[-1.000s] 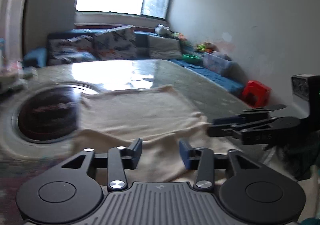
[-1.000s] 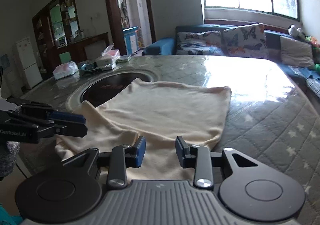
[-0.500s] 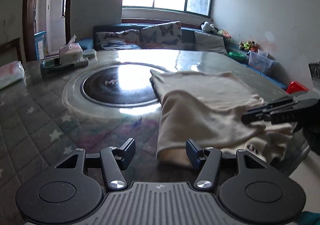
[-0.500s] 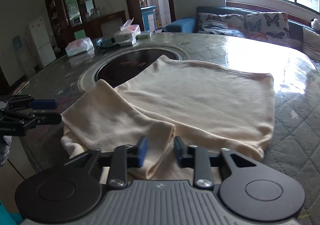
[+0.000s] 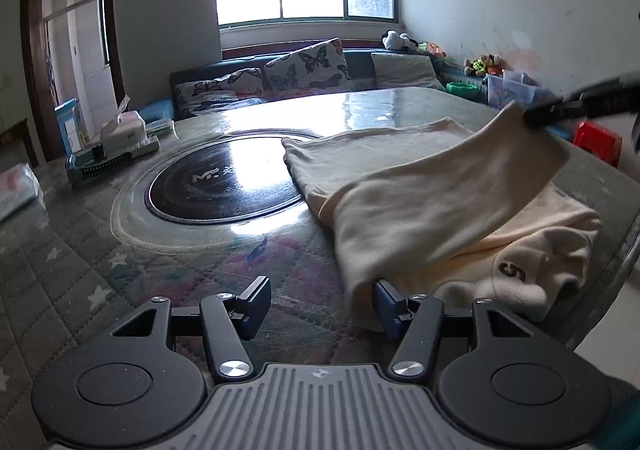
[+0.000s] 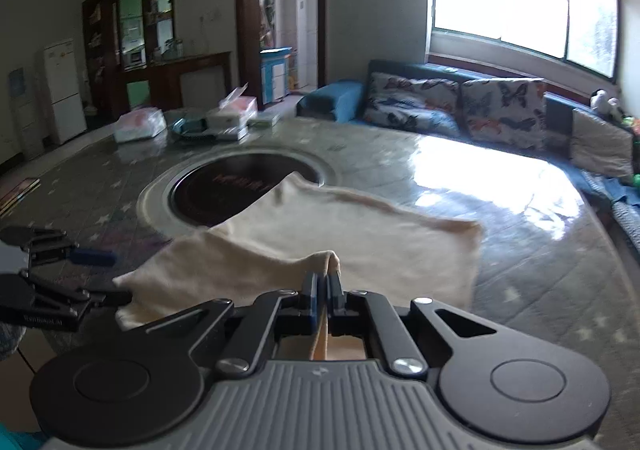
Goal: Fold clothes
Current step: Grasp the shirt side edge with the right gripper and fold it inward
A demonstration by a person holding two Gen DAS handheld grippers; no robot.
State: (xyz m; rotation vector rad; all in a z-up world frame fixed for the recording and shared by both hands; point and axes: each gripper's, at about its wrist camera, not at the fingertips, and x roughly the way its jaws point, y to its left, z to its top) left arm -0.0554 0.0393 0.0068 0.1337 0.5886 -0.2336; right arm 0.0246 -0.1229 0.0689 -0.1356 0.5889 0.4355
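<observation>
Right gripper (image 6: 322, 292) clamped on a flap of the cream garment (image 5: 432, 185), lifting it; left gripper (image 5: 320, 304) wide open, holding nothing.

Near: left gripper low over the quilted table (image 5: 120, 250), its right finger touching or just beside the garment's near hem, cloth not between the jaws. Right jaws pinch a bunched edge, fabric threaded between the pads. Garment lies on the table's right side, one corner over the dark round inset (image 5: 224, 185), printed part hanging at the table edge. Far: tissue box (image 5: 122, 125), sofa (image 5: 304, 69). Likely best: left grips near hem first, then carry the flap flat across, keep tension even, avoid dragging the bottom layer.
</observation>
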